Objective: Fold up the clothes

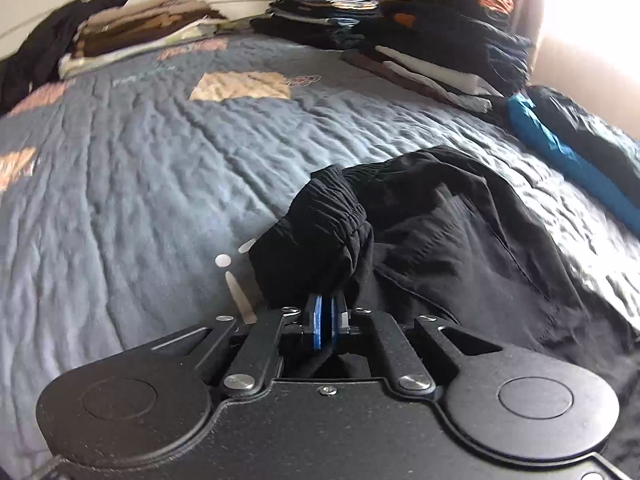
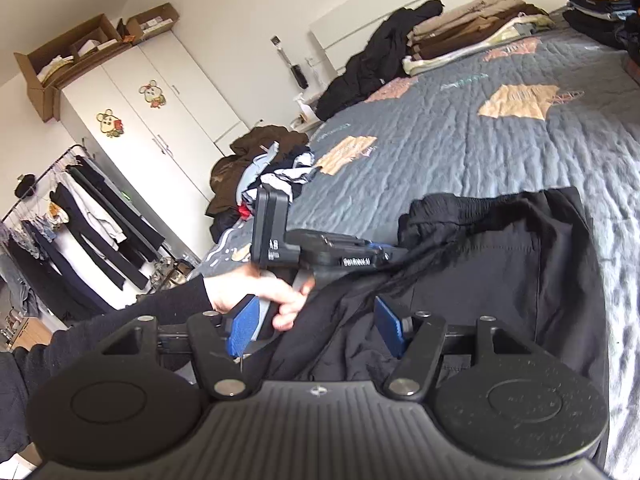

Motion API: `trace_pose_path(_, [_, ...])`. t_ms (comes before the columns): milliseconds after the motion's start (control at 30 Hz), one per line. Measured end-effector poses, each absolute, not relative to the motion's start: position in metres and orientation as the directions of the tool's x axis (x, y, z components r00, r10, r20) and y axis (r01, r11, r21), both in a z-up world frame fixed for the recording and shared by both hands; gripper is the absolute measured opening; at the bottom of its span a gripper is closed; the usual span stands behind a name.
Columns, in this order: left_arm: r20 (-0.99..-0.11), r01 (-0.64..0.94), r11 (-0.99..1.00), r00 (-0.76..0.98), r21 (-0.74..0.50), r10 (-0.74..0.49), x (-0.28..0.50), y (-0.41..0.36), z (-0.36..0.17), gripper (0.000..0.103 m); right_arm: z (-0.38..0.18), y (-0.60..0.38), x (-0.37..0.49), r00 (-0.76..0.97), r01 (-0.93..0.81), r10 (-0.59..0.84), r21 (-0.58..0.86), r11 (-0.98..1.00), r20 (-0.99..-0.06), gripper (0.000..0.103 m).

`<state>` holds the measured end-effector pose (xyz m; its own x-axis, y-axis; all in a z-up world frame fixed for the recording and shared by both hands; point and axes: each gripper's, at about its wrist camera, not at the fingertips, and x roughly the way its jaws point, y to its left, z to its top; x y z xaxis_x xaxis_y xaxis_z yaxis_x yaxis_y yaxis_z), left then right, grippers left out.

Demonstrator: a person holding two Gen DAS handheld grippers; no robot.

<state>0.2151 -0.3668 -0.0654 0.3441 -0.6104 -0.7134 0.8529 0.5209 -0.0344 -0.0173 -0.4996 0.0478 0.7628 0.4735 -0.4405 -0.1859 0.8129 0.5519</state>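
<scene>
On the near part of the bed [image 1: 140,168], covered by a grey-blue quilt with tan patches, lies one black garment [image 1: 460,240], a pair of trousers or shorts with an elastic waistband; which of the two cannot be told, since its lower end runs out of the left wrist view. The left gripper [image 1: 326,312] is clamped on a bunched fold of that waistband, its two blue pads pressed together with cloth between them, and the fabric hides the fingertips. The right gripper [image 2: 316,324] stands with its two blue pads wide apart, loose black cloth of the same garment draped between them without being pinched. In the right wrist view a hand [image 2: 256,296] in a dark sleeve holds the left gripper's handle, partly covered by the near pad. Along the far edge of the bed three stacks of folded clothes can be counted: one brown and beige stack [image 1: 140,32] toward the far left corner, one dark stack [image 1: 320,12] in the middle, and one mixed stack [image 1: 448,52] topped with rust-coloured cloth toward the far right corner. A black heap [image 1: 48,44] slumps beside the brown stack, blurred. One blue item [image 1: 560,148] lies by the right edge, cut off by the frame. Beyond the bed stand a white wardrobe [image 2: 160,112] with two stickers and a clothes rail [image 2: 60,220].
</scene>
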Motion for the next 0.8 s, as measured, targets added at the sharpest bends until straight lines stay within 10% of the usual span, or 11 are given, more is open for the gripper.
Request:
trace_pose_path(267, [-0.752, 0.926, 0.302, 0.363, 0.226, -0.55, 0.134, -0.404, -0.076, 0.008, 0.055, -0.51, -0.024, 0.784, -0.181, 0.461, 0.559, 0.809, -0.415, 0.063])
trace_pose_path(367, [-0.738, 0.927, 0.351, 0.329, 0.133, -0.589, 0.141, -0.387, -0.061, 0.016, 0.052, -0.513, -0.022, 0.785, -0.166, 0.452, 0.559, 0.812, -0.423, 0.063])
trace_pose_path(533, [-0.604, 0.907, 0.415, 0.288, -0.078, -0.743, 0.181, -0.339, -0.02, 0.087, 0.048, -0.521, -0.021, 0.79, -0.152, 0.445, 0.568, 0.809, -0.422, 0.063])
trace_pose_path(800, [-0.646, 0.73, 0.645, 0.384, -0.225, -0.66, 0.28, -0.312, -0.049, 0.065, 0.044, -0.528, -0.024, 0.795, -0.137, 0.434, 0.572, 0.809, -0.424, 0.063])
